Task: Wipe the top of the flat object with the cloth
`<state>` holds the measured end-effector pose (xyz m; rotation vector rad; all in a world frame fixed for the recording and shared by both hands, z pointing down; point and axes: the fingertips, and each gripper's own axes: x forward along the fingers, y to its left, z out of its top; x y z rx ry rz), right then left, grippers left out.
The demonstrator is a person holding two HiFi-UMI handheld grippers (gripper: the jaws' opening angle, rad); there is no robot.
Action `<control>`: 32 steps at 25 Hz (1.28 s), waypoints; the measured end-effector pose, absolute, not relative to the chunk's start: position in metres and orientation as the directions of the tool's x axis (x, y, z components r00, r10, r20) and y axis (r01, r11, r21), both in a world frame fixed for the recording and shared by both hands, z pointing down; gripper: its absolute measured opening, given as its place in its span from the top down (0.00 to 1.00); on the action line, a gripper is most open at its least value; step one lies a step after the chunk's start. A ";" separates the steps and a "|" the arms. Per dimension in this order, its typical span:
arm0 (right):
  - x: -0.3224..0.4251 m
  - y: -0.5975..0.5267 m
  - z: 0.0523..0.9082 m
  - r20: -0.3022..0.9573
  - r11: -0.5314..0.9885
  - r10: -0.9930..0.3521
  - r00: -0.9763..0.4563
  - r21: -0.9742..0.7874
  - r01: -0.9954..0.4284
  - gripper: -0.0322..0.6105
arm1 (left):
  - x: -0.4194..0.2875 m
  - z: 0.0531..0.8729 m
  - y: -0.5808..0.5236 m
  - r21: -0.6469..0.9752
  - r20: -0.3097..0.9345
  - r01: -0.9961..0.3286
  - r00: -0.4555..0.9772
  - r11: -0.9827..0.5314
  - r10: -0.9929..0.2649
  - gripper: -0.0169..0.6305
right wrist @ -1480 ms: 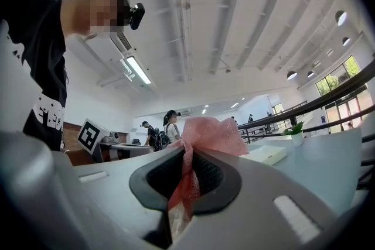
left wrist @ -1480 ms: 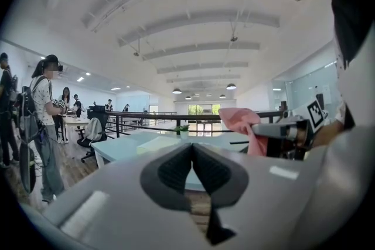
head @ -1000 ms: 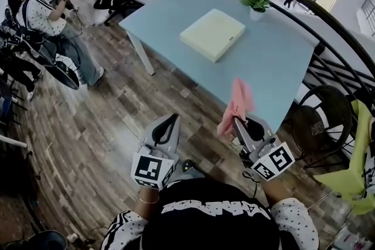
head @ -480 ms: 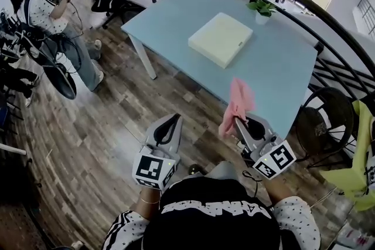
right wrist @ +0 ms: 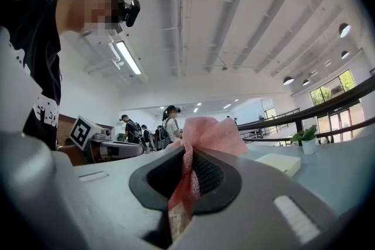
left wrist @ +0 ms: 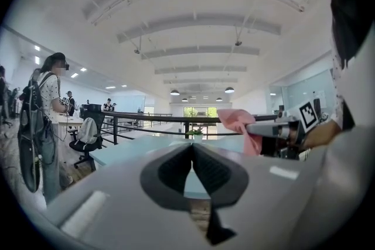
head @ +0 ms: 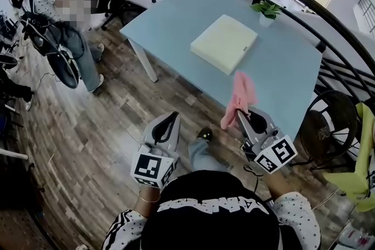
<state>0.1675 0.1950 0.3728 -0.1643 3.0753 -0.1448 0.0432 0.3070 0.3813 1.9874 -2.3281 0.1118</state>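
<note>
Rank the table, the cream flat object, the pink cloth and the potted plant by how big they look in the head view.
1. table
2. flat object
3. cloth, held nearer the camera, which may flatter it
4. potted plant

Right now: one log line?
right gripper: shut on pink cloth | left gripper: shut, empty | cream flat object: on table, untouched

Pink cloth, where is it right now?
In the head view, the pink cloth is pinched in the right gripper, right of centre, near the blue table's front edge.
</note>
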 end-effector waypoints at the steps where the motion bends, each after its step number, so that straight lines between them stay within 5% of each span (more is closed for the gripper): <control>1: 0.161 0.187 0.373 -0.060 0.989 -0.117 -0.991 -0.093 -0.111 0.91 | 0.036 0.380 0.301 -0.015 0.105 -0.988 -0.155 0.154 -0.982 0.97; 32: 0.017 -0.089 0.379 -0.009 0.966 -0.253 -0.967 -0.050 -0.252 0.91 | -0.138 0.372 0.037 -0.067 0.147 -0.994 -0.090 0.081 -0.985 0.97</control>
